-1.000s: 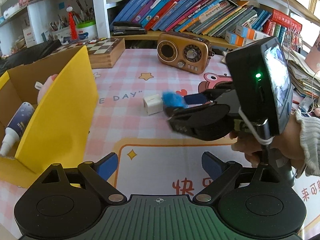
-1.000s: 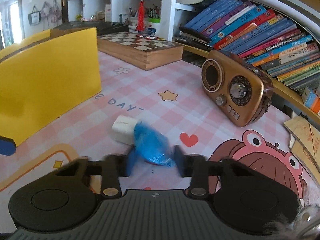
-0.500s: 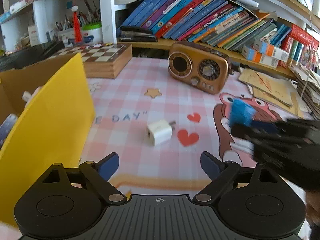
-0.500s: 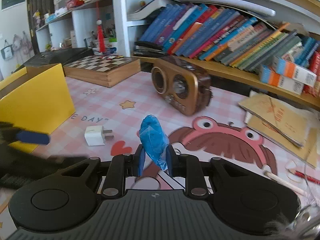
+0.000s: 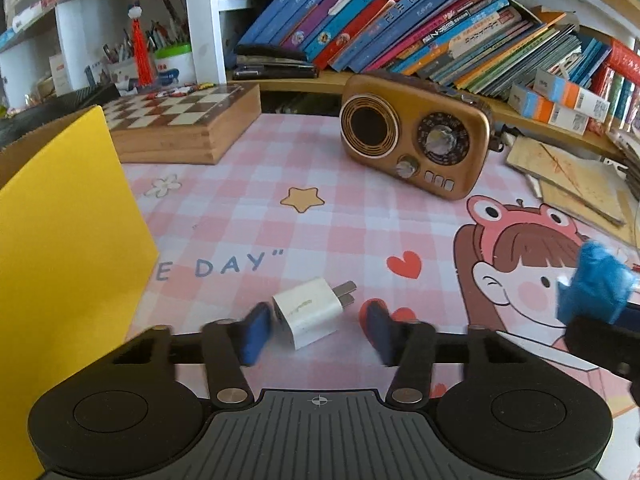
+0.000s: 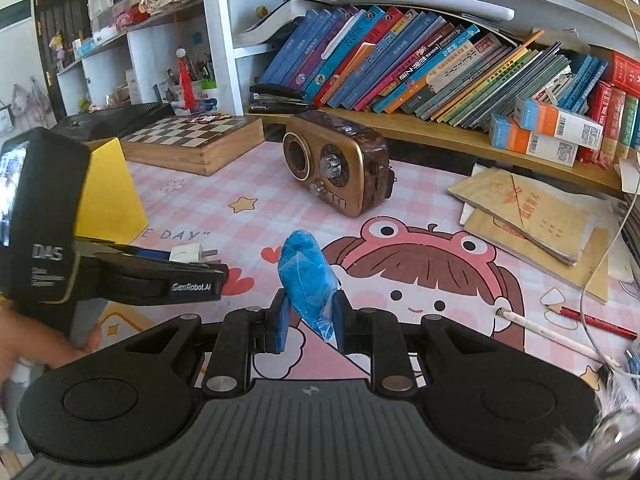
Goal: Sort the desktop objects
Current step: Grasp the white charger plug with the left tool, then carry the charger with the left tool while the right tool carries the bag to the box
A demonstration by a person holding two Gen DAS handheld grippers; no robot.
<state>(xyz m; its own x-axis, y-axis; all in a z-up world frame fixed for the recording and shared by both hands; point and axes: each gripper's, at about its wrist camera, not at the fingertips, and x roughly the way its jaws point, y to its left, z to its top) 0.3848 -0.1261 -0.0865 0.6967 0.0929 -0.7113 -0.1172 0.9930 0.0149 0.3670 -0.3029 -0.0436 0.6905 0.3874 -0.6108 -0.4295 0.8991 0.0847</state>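
Two grippers over the pink checked desk mat, yellow box at its left edge and brown retro radio further back. Left gripper straddles the white charger plug, jaws apart, blurred. Right gripper pinches a crumpled blue wrapper, lifted.

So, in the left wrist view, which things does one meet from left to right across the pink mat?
Yellow cardboard box wall → white plug charger → brown retro radio → crumpled blue plastic packet.
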